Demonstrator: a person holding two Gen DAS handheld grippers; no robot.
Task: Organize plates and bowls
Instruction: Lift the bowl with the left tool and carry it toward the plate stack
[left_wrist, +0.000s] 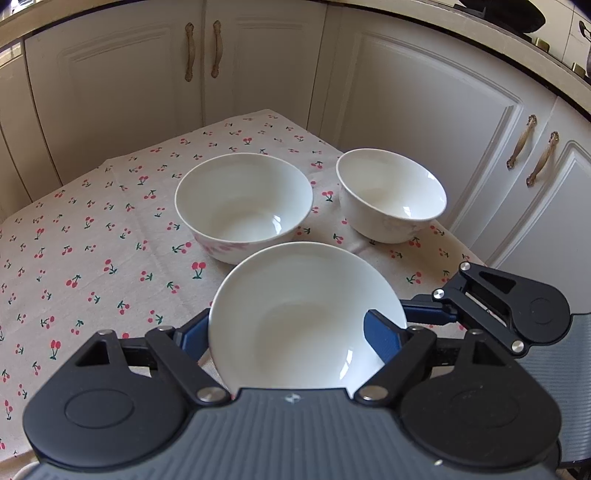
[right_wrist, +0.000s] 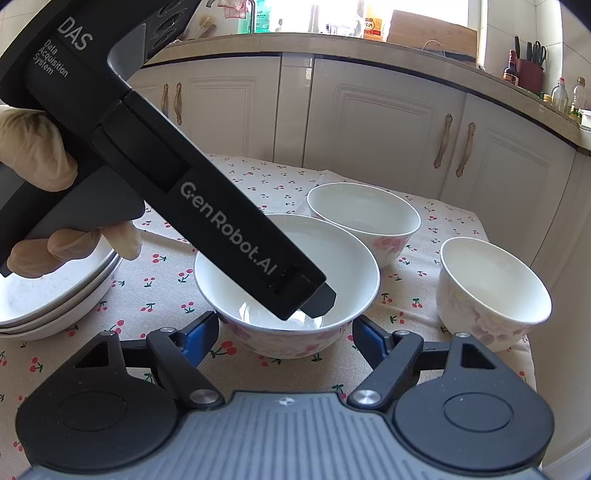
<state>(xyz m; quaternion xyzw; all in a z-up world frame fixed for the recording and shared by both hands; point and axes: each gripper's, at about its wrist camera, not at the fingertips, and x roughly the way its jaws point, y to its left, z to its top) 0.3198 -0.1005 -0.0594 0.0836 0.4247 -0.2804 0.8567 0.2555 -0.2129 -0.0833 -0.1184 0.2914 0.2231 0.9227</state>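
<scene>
Blue fingers (left_wrist: 382, 338) of the left gripper (left_wrist: 295, 336) clamp the near bowl (left_wrist: 303, 317)
Right gripper (right_wrist: 286, 332) straddles that bowl's wall on the cherry-print tablecloth (left_wrist: 92, 258); contact unclear

At lower centre, the left gripper (left_wrist: 295, 332) has its blue pads against opposite sides of a white bowl (left_wrist: 303, 317), apparently gripping it, though the contact is partly hidden. Above it on the cherry-print tablecloth (left_wrist: 92, 258) stand a larger white bowl (left_wrist: 243, 203) and, upper right, a smaller bowl (left_wrist: 391, 195). The right gripper (left_wrist: 509, 306) enters from the right edge. White cabinet doors (left_wrist: 110, 92) fill the top.
</scene>
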